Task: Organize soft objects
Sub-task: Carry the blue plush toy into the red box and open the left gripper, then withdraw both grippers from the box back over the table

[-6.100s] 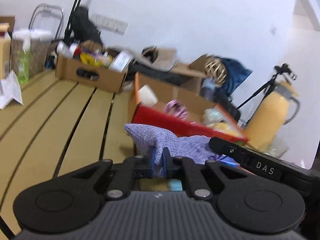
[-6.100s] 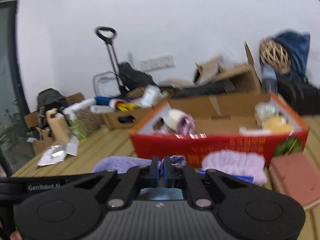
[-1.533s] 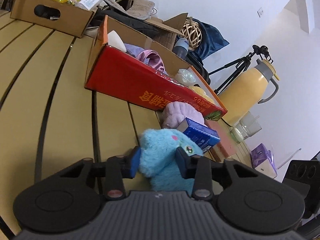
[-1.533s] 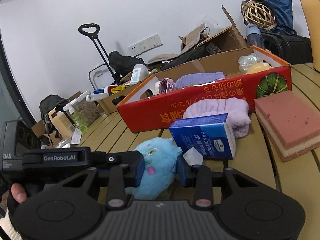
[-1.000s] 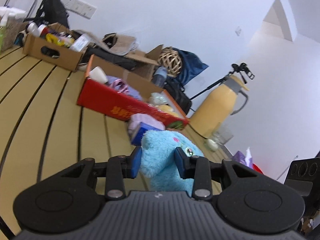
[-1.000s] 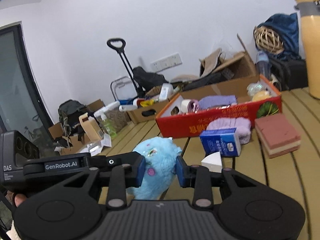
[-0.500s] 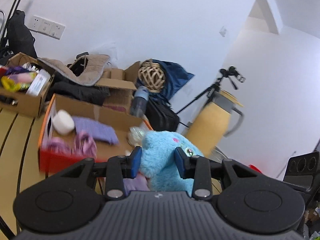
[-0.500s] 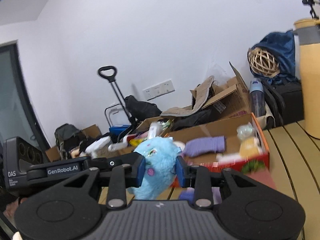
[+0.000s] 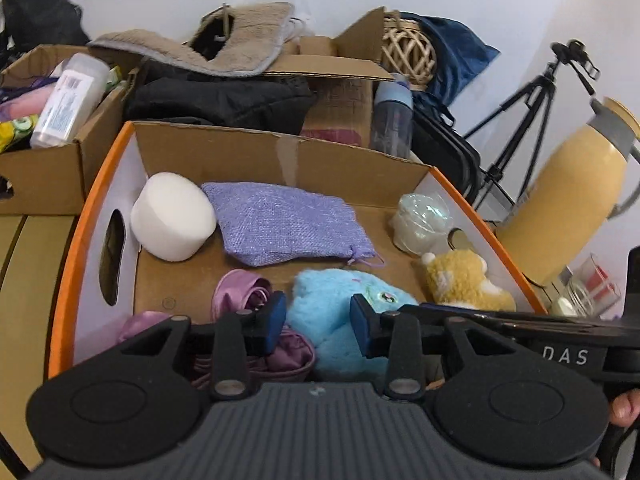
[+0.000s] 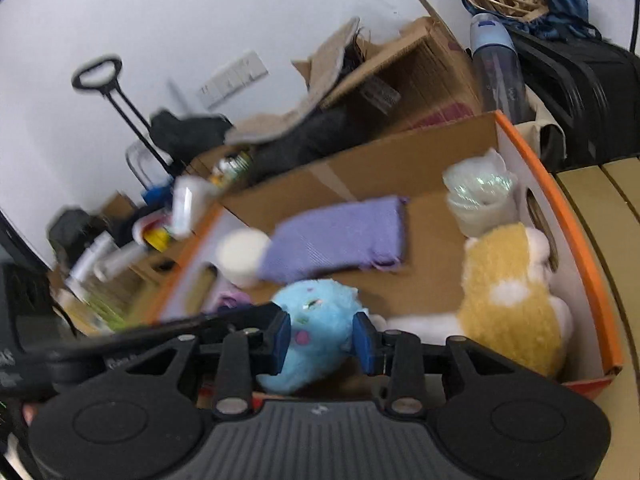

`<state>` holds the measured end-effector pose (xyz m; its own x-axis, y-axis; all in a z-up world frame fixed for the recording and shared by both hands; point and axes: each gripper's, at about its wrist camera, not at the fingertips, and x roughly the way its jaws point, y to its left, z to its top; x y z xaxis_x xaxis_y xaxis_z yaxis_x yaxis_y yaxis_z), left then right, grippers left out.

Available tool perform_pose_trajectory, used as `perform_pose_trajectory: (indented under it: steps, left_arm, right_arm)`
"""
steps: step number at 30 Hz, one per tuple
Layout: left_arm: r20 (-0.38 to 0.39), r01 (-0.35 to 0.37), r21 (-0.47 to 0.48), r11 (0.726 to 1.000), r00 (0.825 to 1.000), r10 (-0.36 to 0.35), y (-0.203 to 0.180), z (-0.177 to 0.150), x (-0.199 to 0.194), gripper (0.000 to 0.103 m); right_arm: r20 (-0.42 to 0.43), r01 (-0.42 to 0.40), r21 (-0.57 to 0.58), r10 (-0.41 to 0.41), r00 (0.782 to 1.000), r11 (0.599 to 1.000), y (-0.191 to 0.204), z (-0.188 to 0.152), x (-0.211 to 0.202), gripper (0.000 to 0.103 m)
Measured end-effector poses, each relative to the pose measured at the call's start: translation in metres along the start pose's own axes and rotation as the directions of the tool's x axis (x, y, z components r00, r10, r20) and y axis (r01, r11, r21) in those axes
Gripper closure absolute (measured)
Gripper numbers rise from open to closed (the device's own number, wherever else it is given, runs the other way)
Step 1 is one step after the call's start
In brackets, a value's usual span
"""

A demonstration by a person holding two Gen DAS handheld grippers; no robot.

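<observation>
While both grippers, left [image 9: 318,318] and right [image 10: 321,338], clamped the blue plush [image 9: 340,312] over the box [image 9: 68,248], pouch [image 9: 288,224] and yellow plush [image 9: 464,280] already lay inside; release remained.

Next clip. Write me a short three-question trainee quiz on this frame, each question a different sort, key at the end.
1. True or false: both tools grip the blue plush.
2. What lies between the white roll and the clear bag at the back of the box?
A. purple pouch
B. tissue pack
C. sponge
3. Fill in: the toy against the box's right wall is the ____ plush.

Key
1. True. Left tool and right tool each have pads pressed on it.
2. A, the purple pouch.
3. Yellow.
</observation>
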<state>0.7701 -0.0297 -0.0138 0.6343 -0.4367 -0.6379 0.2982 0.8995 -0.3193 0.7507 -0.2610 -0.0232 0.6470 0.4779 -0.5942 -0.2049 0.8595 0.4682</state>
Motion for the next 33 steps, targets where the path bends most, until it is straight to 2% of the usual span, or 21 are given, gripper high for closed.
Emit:
perform_pose_trajectory:
  steps: [1,3,5,7,10,12,16,20,22,25,28,30,33]
  left_arm:
    - [0.005,0.009,-0.002,1.0,1.0,-0.009,0.002,0.0,-0.002,0.061]
    - [0.017,0.008,-0.006,1.0,1.0,-0.008,0.004,0.002,-0.008,0.059]
    - [0.028,0.001,0.002,1.0,1.0,-0.001,0.002,0.003,-0.016,0.057]
    - [0.037,-0.004,-0.008,1.0,0.999,0.005,-0.005,0.005,-0.028,0.05]
    - [0.069,-0.016,0.022,1.0,0.998,0.015,-0.02,0.007,-0.057,0.05]
    - [0.102,-0.019,0.045,0.999,0.995,0.014,-0.031,0.01,-0.083,0.049]
    - [0.187,-0.062,0.079,0.995,0.981,0.047,-0.052,0.006,-0.146,0.039]
    - [0.236,-0.097,0.11,0.989,0.969,0.069,-0.072,-0.005,-0.208,0.038]
    - [0.269,-0.101,0.113,0.988,0.961,0.067,-0.081,-0.014,-0.242,0.033]
    - [0.324,-0.115,0.121,0.986,0.944,0.07,-0.093,-0.037,-0.288,0.029]
    - [0.375,-0.138,0.116,0.984,0.923,0.085,-0.103,-0.078,-0.327,0.024]
    - [0.409,-0.171,0.128,0.977,0.906,0.105,-0.112,-0.119,-0.349,0.022]
    - [0.445,-0.185,0.138,0.973,0.889,0.106,-0.122,-0.186,-0.379,0.017]
  right_arm:
    - [0.011,0.004,-0.017,-0.004,1.0,1.0,0.001,-0.002,0.0,0.071]
    - [0.02,0.001,-0.034,0.0,1.0,0.999,0.002,-0.004,-0.002,0.065]
    - [0.022,0.008,-0.046,-0.007,1.0,0.999,0.005,-0.002,-0.004,0.063]
    - [0.05,0.04,-0.075,-0.036,0.998,0.996,0.011,0.002,-0.014,0.054]
    - [0.102,0.04,-0.081,-0.032,0.994,0.996,0.022,0.01,-0.04,0.053]
    - [0.135,0.034,-0.09,-0.022,0.991,0.995,0.031,0.014,-0.063,0.052]
    - [0.199,0.049,-0.137,-0.021,0.98,0.989,0.051,0.019,-0.123,0.034]
    - [0.272,0.075,-0.164,-0.028,0.962,0.984,0.069,0.016,-0.188,0.033]
    - [0.303,0.084,-0.181,-0.025,0.953,0.98,0.079,0.011,-0.217,0.03]
    - [0.334,0.101,-0.228,-0.019,0.942,0.969,0.095,-0.008,-0.257,0.026]
    - [0.367,0.124,-0.249,-0.025,0.93,0.96,0.104,-0.039,-0.292,0.023]
    - [0.381,0.131,-0.251,-0.026,0.924,0.959,0.106,-0.07,-0.312,0.023]
    - [0.421,0.143,-0.262,-0.02,0.907,0.954,0.109,-0.137,-0.344,0.021]
